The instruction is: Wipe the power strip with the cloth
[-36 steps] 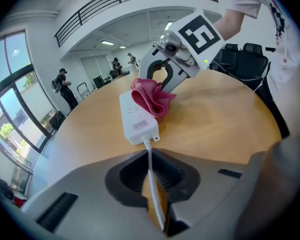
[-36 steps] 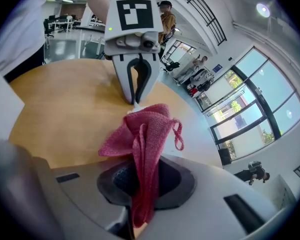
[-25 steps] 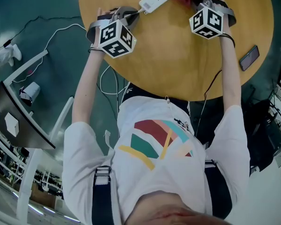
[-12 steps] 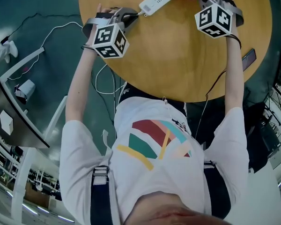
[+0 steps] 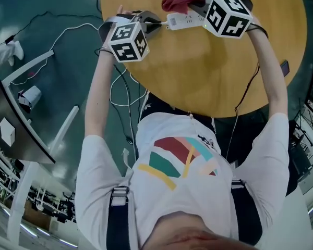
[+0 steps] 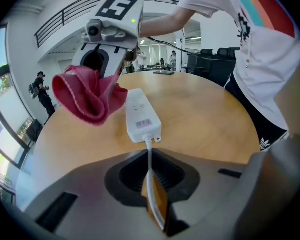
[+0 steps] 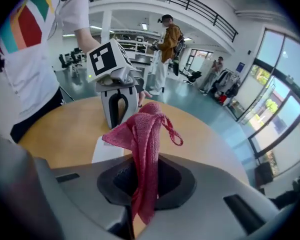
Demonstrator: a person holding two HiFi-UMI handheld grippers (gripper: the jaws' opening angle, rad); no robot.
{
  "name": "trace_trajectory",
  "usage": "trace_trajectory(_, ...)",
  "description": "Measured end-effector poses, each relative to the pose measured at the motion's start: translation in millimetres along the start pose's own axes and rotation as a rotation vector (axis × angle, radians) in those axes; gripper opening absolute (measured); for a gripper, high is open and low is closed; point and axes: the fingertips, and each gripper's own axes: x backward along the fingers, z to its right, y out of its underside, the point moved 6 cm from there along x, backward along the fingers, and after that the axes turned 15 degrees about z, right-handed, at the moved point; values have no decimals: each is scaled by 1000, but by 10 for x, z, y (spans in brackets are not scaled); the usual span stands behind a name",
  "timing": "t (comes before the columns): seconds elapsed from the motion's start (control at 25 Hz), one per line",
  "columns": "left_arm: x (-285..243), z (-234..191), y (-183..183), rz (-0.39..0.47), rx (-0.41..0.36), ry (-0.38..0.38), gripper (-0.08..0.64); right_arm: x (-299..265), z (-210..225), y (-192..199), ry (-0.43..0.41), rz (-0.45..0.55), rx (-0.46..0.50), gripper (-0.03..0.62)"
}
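A white power strip (image 5: 187, 20) lies on the round wooden table (image 5: 208, 72). Its cord (image 6: 150, 156) runs into my left gripper (image 6: 152, 194), which is shut on it just behind the strip (image 6: 140, 115). My right gripper (image 7: 140, 194) is shut on a red cloth (image 7: 145, 134), bunched and hanging in front of its jaws. In the head view the cloth (image 5: 175, 0) sits at the strip's far side, near the cord end. From the left gripper view the cloth (image 6: 90, 96) hangs along the strip's left edge under the right gripper (image 6: 107, 39); whether it touches is unclear. The left gripper (image 7: 117, 91) faces the right one.
A dark phone (image 5: 285, 67) lies near the table's right edge. White and black cables (image 5: 120, 87) trail over the floor left of the table. A desk frame (image 5: 26, 134) stands at the left. People stand in the hall behind (image 7: 167, 39).
My right gripper has carried the cloth leftward from the strip's far end toward its cord end. The strip has turned from slanted to nearly level in the head view. The left gripper keeps the cord.
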Motion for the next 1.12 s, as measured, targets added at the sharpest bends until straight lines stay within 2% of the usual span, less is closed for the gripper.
trace_trajectory(0.2,-43,26,-1,-42,47,-54,66,-384,-29,-109,-320,-1,-87,40)
trace_trajectory(0.36,-64,25,-43,-81,114,-114,66,-497,-67,-145,-508,-46,-125,38)
trace_trajectory(0.44,-81,23,-41,-105,148,-143,66,-544,-92,-143,-568,-69,-137,40)
trace_trajectory(0.64,-76,34,-45,-104,220,-167,66,-670,-99,-87,-613,-101,-144,39)
trace_trajectory(0.76,-90,37,-53,-114,234,-176,66,-712,-144,-45,-637,-105,-177,39)
trace_trajectory(0.96,-107,22,-69,-130,253,-222,66,-601,-135,11,-609,-101,-173,39)
trace_trajectory(1.12,-51,93,-41,-148,258,-257,66,-424,-164,45,-546,-129,-178,40)
